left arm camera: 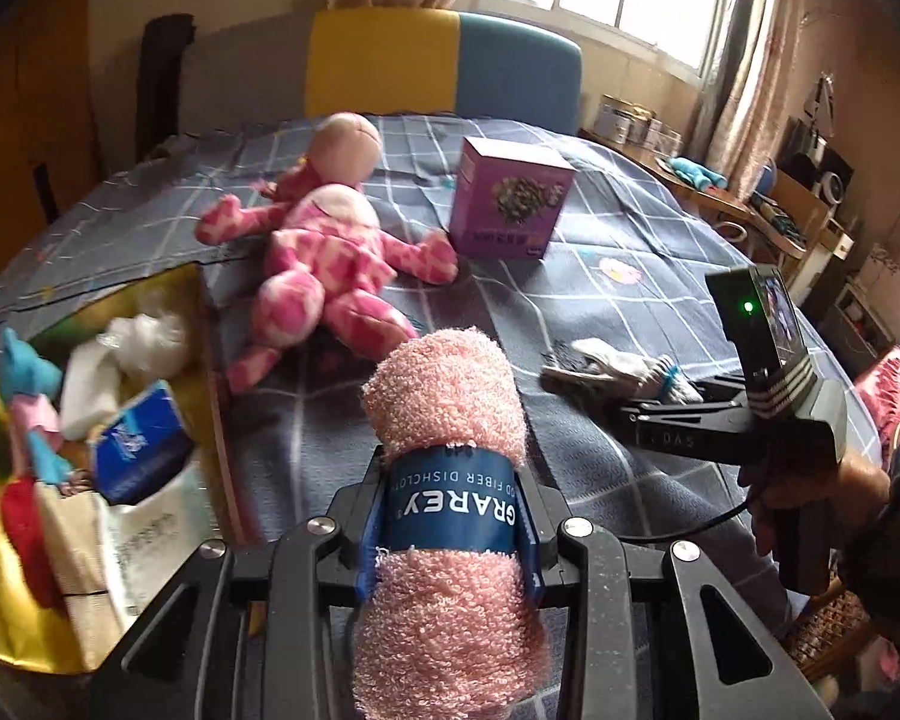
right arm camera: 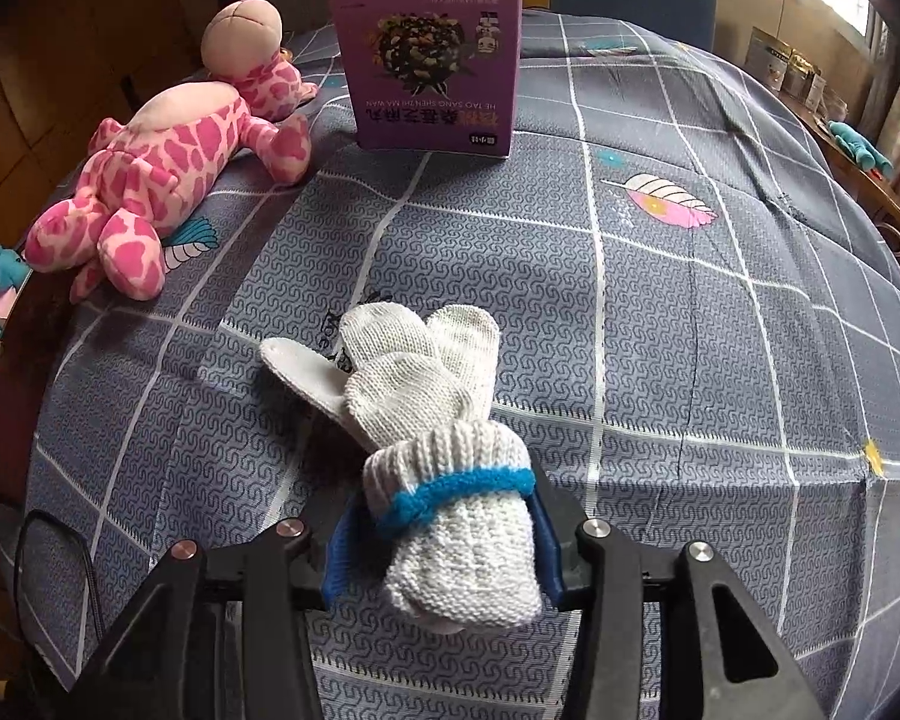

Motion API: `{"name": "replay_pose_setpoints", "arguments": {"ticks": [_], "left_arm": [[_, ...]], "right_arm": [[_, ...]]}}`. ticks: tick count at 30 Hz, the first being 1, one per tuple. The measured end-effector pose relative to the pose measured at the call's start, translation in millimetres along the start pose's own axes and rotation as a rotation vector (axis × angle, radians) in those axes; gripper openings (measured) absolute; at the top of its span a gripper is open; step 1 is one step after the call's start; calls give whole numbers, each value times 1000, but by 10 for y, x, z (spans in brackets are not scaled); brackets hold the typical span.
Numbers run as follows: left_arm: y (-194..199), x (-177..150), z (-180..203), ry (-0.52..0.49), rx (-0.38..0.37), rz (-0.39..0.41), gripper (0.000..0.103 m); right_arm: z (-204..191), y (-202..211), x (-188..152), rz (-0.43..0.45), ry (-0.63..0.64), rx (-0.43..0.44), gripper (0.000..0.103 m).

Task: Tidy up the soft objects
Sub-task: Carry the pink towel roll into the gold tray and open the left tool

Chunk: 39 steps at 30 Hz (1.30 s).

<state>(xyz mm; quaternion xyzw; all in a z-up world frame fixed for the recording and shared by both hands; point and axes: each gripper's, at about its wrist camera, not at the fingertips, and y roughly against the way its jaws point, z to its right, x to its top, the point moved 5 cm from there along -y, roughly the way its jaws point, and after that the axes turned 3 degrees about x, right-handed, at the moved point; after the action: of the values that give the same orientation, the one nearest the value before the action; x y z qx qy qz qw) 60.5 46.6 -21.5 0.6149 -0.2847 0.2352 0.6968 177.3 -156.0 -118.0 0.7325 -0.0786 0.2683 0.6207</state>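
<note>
the left hand-held gripper squeezes the light, squashy pink dishcloth roll at its paper band, while the right hand-held gripper straddles the soft bundled white gloves at the cuff, grip unclear.

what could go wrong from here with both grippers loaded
1. The left gripper clamps the pink dishcloth roll only at its paper band; the long roll may tip or slide out.
2. The gold box already looks crowded, so the roll may not settle inside.
3. The right gripper brackets the white glove bundle near its cuff; the loose fingers may drag on the bedspread.
</note>
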Motion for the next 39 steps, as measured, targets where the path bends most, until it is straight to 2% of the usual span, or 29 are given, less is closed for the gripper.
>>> {"name": "replay_pose_setpoints", "arguments": {"ticks": [10, 20, 28, 30, 34, 39], "left_arm": [[316, 28, -317, 53, 73, 70, 36], [392, -36, -532, 95, 109, 73, 36], [405, -130, -737, 144, 106, 48, 36], [469, -139, -815, 149, 112, 62, 36], [628, -181, -1155, 222, 128, 74, 36], [1001, -275, -1891, 372, 226, 115, 36]], "right_arm": [[-37, 6, -12, 21, 44, -27, 48], [-58, 5, -12, 46, 63, -45, 47], [-88, 6, -12, 53, 92, -62, 47], [-94, 7, -13, 53, 97, -65, 46], [-99, 6, -14, 52, 105, -71, 46], [-111, 8, -16, 49, 115, -77, 45]]}}
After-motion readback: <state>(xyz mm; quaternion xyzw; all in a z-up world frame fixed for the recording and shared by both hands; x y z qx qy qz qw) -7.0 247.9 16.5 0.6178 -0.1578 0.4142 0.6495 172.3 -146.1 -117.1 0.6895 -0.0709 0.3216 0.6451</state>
